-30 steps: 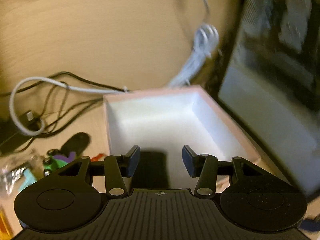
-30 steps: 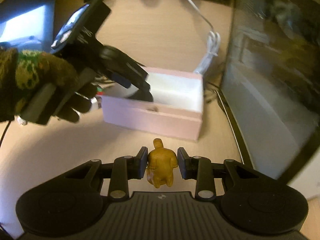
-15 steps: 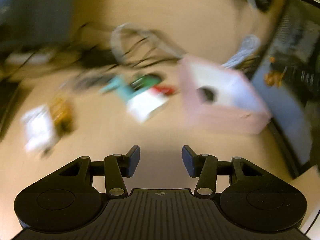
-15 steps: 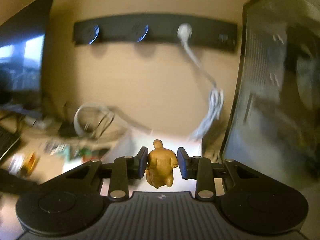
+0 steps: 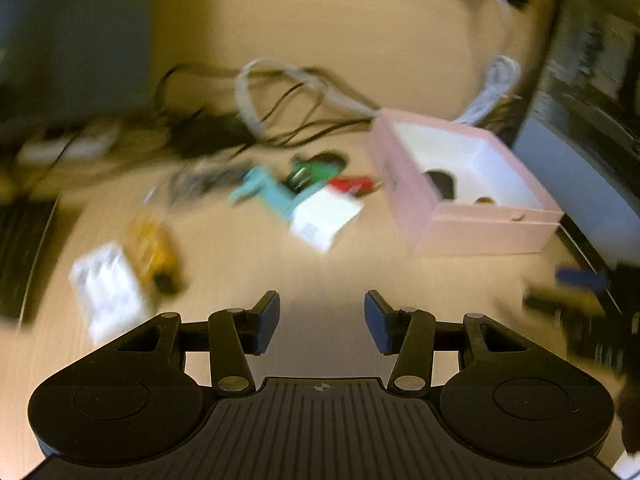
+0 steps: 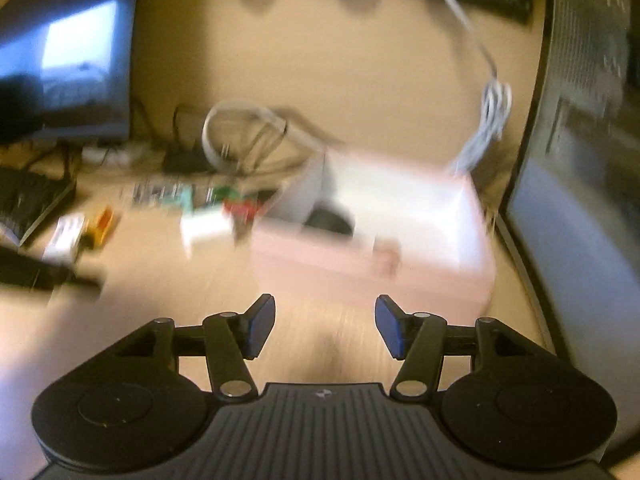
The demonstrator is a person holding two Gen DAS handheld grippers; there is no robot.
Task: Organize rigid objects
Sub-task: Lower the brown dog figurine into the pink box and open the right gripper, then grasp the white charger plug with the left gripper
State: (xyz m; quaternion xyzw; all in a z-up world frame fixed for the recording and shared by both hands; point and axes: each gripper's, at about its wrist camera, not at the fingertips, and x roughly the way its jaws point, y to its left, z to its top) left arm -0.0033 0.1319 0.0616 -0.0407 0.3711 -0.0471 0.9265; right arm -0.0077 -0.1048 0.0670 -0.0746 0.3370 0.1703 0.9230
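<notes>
Warm yellowish indoor light, moderately dim, both views. Heavy motion blur on everything beyond the pink box [image 5: 476, 216]: small items left of it on the table [image 5: 340, 272] smear into colour streaks, cables behind it streak too. In the right wrist view the box [image 6: 372, 256] itself is smeared, edges doubled. Both gripper bodies stay sharp. Soft shadow between the left gripper [image 5: 321, 316] fingers; another under the right gripper [image 6: 325, 322]. Box's white interior brightest. Fisheye bends the far edges; corners darken.

Each claw [image 5: 321, 322] [image 6: 325, 327] is black with blue pads, silver pivot screws and a ribbed housing.
</notes>
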